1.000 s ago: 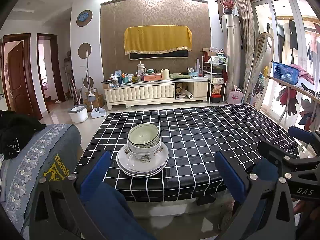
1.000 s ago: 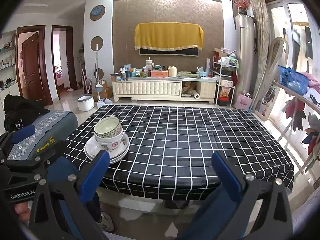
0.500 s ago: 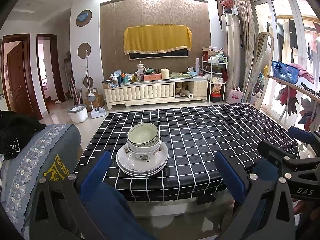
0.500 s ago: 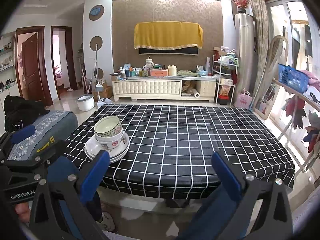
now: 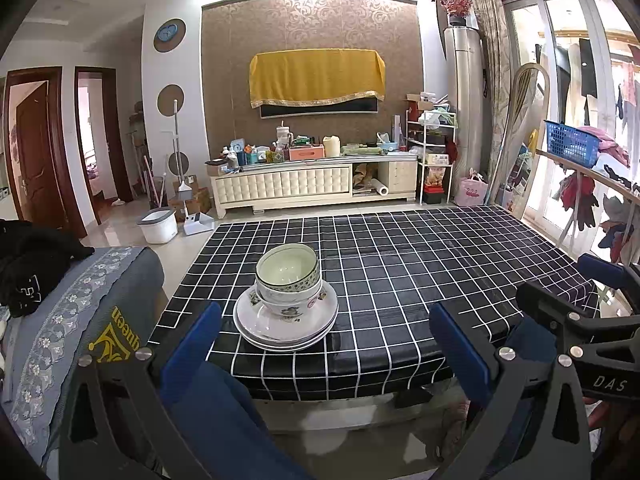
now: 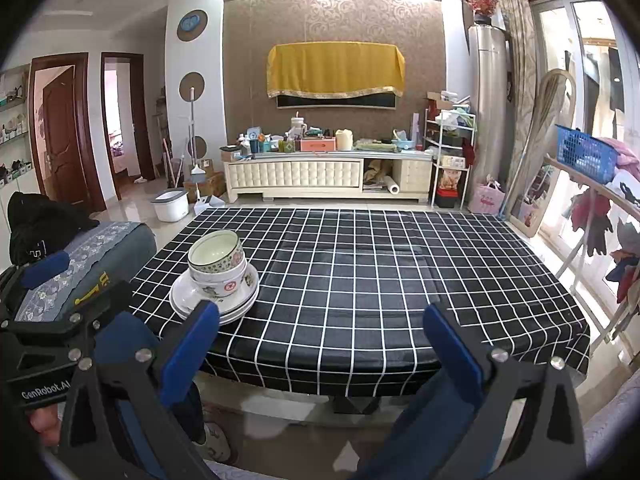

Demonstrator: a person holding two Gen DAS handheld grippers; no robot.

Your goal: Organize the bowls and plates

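Two nested bowls (image 5: 288,280) (image 6: 218,262) sit on a stack of white plates (image 5: 286,326) (image 6: 182,300) near the front left corner of a table with a black checked cloth (image 5: 400,272) (image 6: 360,272). My left gripper (image 5: 324,342) hangs open in front of the table edge, short of the stack, with nothing between its blue pads. My right gripper (image 6: 322,340) is open too, off the table's near edge and to the right of the stack. The other gripper shows at the right edge of the left wrist view and at the left edge of the right wrist view.
A grey sofa arm (image 5: 80,312) with black clothing stands left of the table. A cluttered TV cabinet (image 5: 312,184) lines the far wall. A drying rack with a blue basket (image 5: 572,148) stands at the right. The cloth right of the stack is bare.
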